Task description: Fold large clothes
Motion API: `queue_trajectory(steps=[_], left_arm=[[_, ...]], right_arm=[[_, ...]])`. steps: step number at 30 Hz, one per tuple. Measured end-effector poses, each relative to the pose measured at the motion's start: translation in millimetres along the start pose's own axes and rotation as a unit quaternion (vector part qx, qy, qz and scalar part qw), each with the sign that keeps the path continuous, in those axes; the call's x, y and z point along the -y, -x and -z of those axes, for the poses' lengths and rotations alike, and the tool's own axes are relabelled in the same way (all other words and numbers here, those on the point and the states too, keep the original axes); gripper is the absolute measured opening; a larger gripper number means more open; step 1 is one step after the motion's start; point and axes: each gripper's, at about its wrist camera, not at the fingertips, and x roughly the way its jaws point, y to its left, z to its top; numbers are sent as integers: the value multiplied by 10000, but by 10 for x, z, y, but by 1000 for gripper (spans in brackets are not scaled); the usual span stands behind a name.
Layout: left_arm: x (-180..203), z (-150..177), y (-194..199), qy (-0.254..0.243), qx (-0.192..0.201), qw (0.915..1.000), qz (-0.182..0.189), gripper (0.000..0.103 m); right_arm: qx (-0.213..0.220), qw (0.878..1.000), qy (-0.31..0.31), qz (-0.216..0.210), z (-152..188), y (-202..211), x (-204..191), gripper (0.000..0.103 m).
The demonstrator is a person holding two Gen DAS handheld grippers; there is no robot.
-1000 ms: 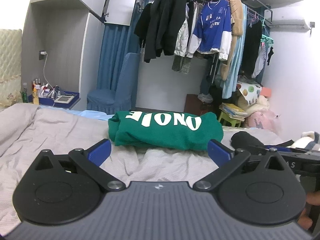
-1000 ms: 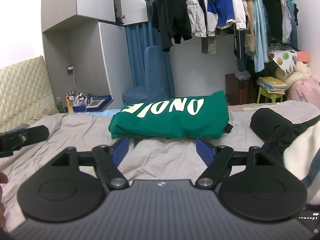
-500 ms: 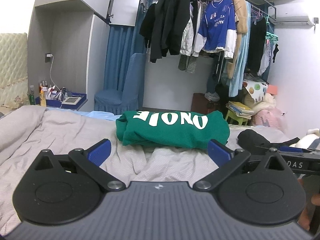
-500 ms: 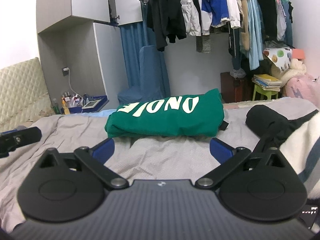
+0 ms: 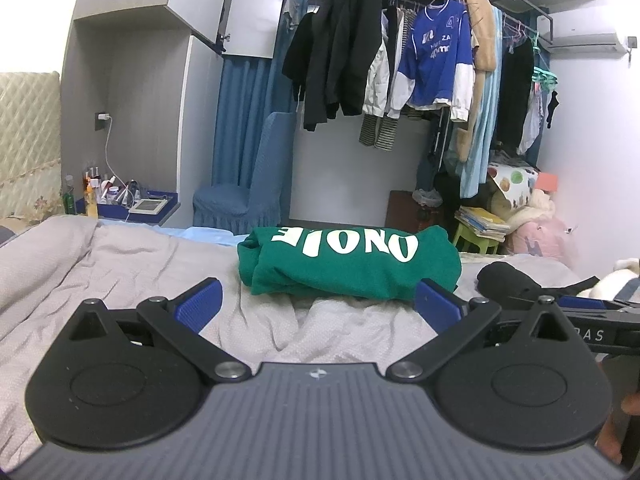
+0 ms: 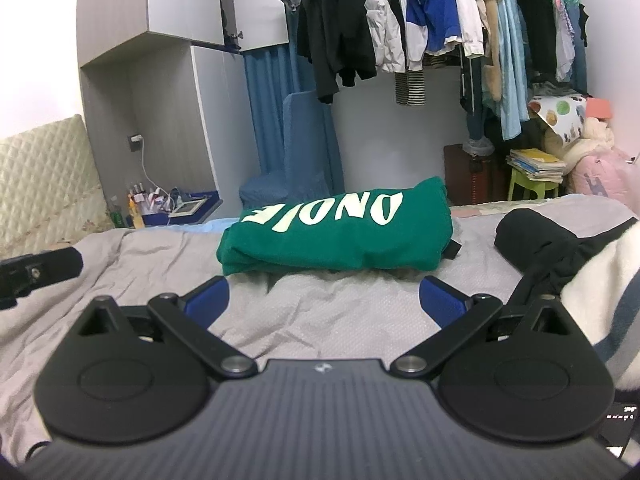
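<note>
Item: green cotton sweatshirt with white block lettering (image 5: 352, 262), lying as a compact, multi-layered rectangular bundle on the wrinkled grey bedspread (image 5: 120, 272); the lettering faces up and reads upside down from both cameras. Condition: layered edges show at the bundle's left end, no sleeve or hem trails loose, and the stack sits flat, so this garment reads as fully folded. Just right of the green sweatshirt, on the same cover, lies a black rolled garment (image 6: 536, 240), touching a white and grey-striped fabric heap (image 6: 600, 292) further right; whether these are folded items or waiting work cannot be told, and if they belong to the task they are what remains. Left hand-held gripper (image 5: 318, 304): blue-padded fingers spread wide, nothing between them, held short of the green sweatshirt's near edge and apart from it. Right hand-held gripper (image 6: 326, 298): likewise spread wide and empty, also short of the sweatshirt's near edge without contact. Behind the green sweatshirt, beyond the bed: a blue fabric-covered chair (image 5: 248, 184) and a hanging rail of assorted clothes (image 5: 420, 64), not part of the handled work as far as shown. Assessment: the fold of the green item appears complete; only release or a next garment seems left.
</note>
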Motion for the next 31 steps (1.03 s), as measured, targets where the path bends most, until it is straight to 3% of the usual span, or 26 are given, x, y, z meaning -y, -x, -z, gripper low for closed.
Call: queue_trajectory(steps=[31], left_arm=[[6,-32,274,52,154,9998,105,103]], right_arm=[[134,9996,213,104,-106,168,-77,103]])
